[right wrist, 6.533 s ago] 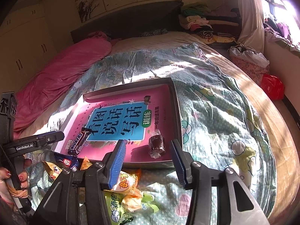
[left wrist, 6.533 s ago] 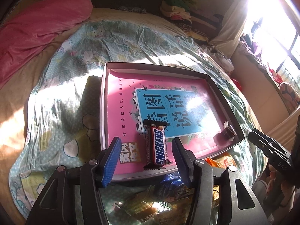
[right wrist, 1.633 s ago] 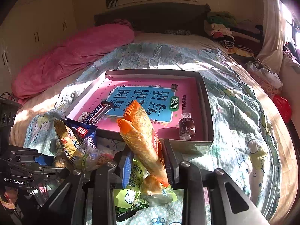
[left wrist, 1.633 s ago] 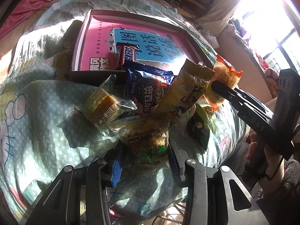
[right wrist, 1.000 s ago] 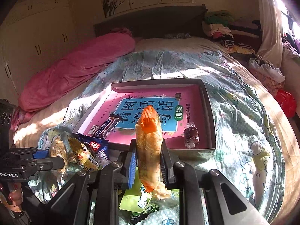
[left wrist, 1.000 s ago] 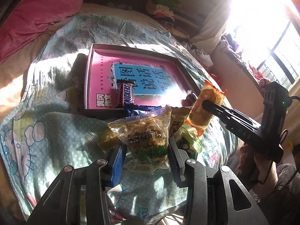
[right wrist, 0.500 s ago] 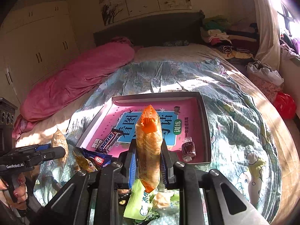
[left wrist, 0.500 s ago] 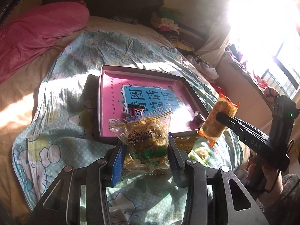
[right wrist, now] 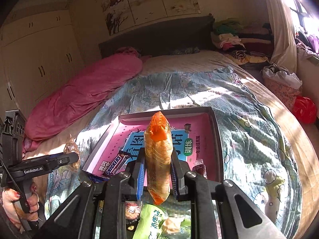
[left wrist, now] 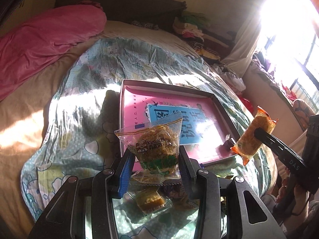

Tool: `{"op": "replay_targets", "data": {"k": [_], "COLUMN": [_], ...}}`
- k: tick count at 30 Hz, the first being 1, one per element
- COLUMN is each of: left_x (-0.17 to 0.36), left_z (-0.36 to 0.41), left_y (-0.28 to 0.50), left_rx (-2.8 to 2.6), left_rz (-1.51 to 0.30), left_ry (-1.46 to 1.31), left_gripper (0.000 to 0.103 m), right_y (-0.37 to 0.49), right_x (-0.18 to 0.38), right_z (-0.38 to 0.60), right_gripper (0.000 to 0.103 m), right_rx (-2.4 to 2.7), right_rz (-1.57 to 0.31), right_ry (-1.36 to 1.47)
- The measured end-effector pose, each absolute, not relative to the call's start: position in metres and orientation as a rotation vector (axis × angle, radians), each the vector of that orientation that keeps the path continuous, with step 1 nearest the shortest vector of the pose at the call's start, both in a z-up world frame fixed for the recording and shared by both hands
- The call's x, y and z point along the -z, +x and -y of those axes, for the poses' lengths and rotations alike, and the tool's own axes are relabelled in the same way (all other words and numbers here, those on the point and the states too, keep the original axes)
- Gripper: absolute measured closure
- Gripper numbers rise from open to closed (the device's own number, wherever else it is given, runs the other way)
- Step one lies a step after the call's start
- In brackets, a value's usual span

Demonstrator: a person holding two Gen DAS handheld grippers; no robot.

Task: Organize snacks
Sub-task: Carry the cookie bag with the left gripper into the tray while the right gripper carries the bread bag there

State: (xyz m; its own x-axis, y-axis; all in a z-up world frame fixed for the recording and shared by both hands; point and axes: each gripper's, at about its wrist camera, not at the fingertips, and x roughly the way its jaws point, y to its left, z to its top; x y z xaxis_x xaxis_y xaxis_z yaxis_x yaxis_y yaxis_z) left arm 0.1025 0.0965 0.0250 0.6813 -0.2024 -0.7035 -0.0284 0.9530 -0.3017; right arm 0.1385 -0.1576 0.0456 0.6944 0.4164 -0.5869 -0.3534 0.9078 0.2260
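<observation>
My left gripper (left wrist: 156, 159) is shut on a clear Ximaizi snack bag (left wrist: 155, 142) and holds it up in front of the pink-lined tray (left wrist: 127, 91). My right gripper (right wrist: 158, 171) is shut on a long orange snack packet (right wrist: 159, 155), held upright above the tray's (right wrist: 218, 139) near edge. That packet also shows in the left wrist view (left wrist: 252, 135). In the tray lie a Snickers bar (right wrist: 115, 165) and a small dark wrapped candy (right wrist: 200, 169). Loose snacks lie below the grippers: a yellow cake pack (left wrist: 149, 200) and a green packet (right wrist: 155, 224).
The tray sits on a patterned quilt (left wrist: 83, 103) on a bed. A pink duvet (left wrist: 43, 39) lies at the far left. Piled clothes (right wrist: 235, 41) and a red bag (right wrist: 305, 109) are at the right, by the window.
Both grippers have risen a little with their packets; the tray and bed look further off. The loose snack pile has dropped lower in both views.
</observation>
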Motion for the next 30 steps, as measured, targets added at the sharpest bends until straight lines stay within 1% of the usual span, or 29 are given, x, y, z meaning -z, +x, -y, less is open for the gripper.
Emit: {"op": "replay_targets", "data": {"k": [15, 30], "left_x": [-0.010, 0.010], "left_z": [-0.082, -0.080], "left_y": [0.128, 0.153], "left_rx": [0.084, 0.044], "left_rz": [-0.868, -0.906], "left_ry": [-0.263, -0.238], "left_gripper": [0.059, 0.059], "right_y": [0.157, 0.174], "right_x": [-0.044, -0.028], "right_z": [0.150, 0.151], "right_gripper": [0.080, 0.080], "right_rx": [-0.445, -0.433], "right_rz": [-0.670, -0.699], "right_ry": [0.121, 0.180]}}
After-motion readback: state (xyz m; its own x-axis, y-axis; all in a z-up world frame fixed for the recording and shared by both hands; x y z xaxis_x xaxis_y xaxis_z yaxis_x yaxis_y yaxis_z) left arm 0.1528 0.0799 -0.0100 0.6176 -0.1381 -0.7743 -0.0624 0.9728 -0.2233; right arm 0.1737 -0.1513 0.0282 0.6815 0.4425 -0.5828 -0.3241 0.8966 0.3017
